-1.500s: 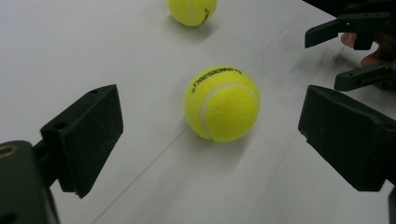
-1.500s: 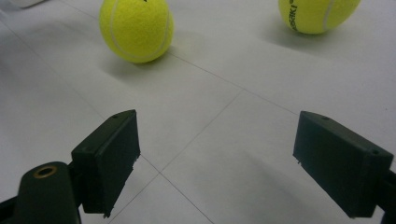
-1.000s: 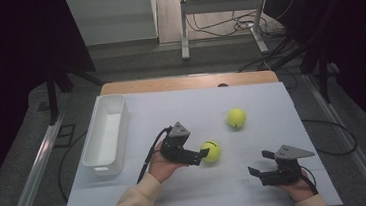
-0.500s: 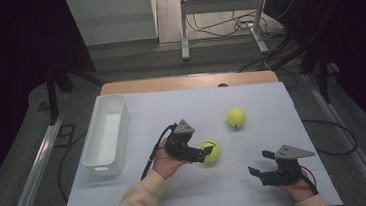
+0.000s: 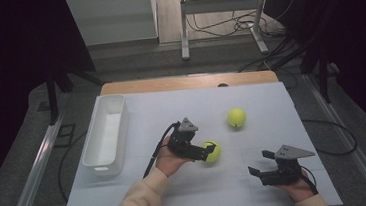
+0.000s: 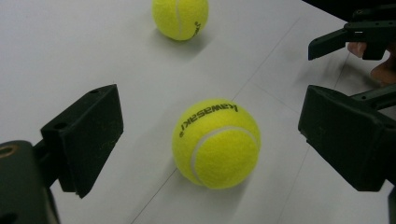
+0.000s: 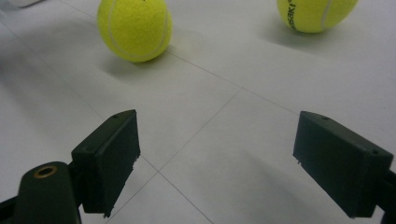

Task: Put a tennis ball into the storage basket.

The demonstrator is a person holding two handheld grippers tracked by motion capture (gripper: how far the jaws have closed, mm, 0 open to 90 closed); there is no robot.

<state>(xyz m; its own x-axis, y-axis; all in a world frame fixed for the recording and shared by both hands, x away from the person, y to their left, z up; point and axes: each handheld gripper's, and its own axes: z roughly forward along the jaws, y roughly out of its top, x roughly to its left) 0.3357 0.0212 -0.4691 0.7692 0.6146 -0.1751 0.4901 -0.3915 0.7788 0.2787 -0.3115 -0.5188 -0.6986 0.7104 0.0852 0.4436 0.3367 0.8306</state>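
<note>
A: Where is the near tennis ball [image 6: 215, 143] relative to the white bin [image 5: 106, 135]?

B: It lies on the bench [image 5: 258, 186] to the right of the bin. The left gripper [image 5: 206, 151] has its jaws spread wide, one on each side of the ball, neither touching it.

A: And the other ball?

B: The second tennis ball [image 5: 236, 117] sits farther right of the bin, apart from the first.

A: The right gripper [image 5: 259, 162]?

B: Far right of the bin, jaws released, nothing between them.
</note>
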